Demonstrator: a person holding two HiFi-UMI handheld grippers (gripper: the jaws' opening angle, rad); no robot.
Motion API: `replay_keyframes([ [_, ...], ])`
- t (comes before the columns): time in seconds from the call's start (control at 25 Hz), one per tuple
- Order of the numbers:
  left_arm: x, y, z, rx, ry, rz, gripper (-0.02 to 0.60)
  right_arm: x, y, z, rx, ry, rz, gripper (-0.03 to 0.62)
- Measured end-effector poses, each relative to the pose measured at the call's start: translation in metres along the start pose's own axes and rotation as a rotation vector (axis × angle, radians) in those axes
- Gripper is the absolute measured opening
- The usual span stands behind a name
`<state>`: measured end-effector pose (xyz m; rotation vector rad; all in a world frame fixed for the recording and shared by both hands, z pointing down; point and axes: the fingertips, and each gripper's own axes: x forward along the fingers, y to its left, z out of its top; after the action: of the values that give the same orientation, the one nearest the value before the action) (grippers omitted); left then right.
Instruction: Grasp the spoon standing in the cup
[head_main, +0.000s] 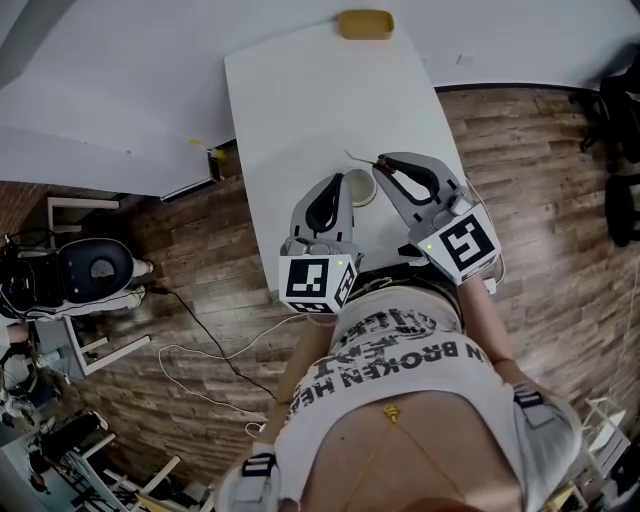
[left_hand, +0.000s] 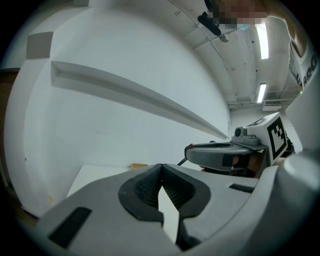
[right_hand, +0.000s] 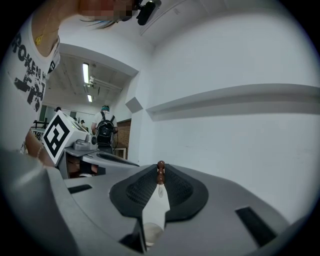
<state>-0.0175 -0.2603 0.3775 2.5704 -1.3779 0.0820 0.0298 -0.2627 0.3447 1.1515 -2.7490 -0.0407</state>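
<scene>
A pale cup (head_main: 358, 188) stands on the white table (head_main: 300, 90) near its front edge. A thin spoon (head_main: 362, 159) rises from it. In the right gripper view its brown beaded handle end (right_hand: 160, 173) is pinched between the jaw tips. My right gripper (head_main: 379, 163) is shut on that handle just above the cup, and the cup's rim (right_hand: 151, 233) shows low in the gap. My left gripper (head_main: 336, 181) rests just left of the cup. In its own view the left gripper (left_hand: 161, 168) has its tips together with nothing between them.
A yellow object (head_main: 365, 24) lies at the table's far end, also visible as a yellow object (left_hand: 140, 165) in the left gripper view. White walls stand behind the table. Wooden floor, cables (head_main: 200, 340) and equipment (head_main: 90, 275) lie to the left.
</scene>
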Motion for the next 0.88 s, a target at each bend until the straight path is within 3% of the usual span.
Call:
replay_keyframes([
  [0.88, -0.0017, 0.0016, -0.0092, -0.020, 0.020, 0.013, -0.002, 0.0002, -0.0006, -0.0087, 0.009, 0.032, 0.014, 0.041],
])
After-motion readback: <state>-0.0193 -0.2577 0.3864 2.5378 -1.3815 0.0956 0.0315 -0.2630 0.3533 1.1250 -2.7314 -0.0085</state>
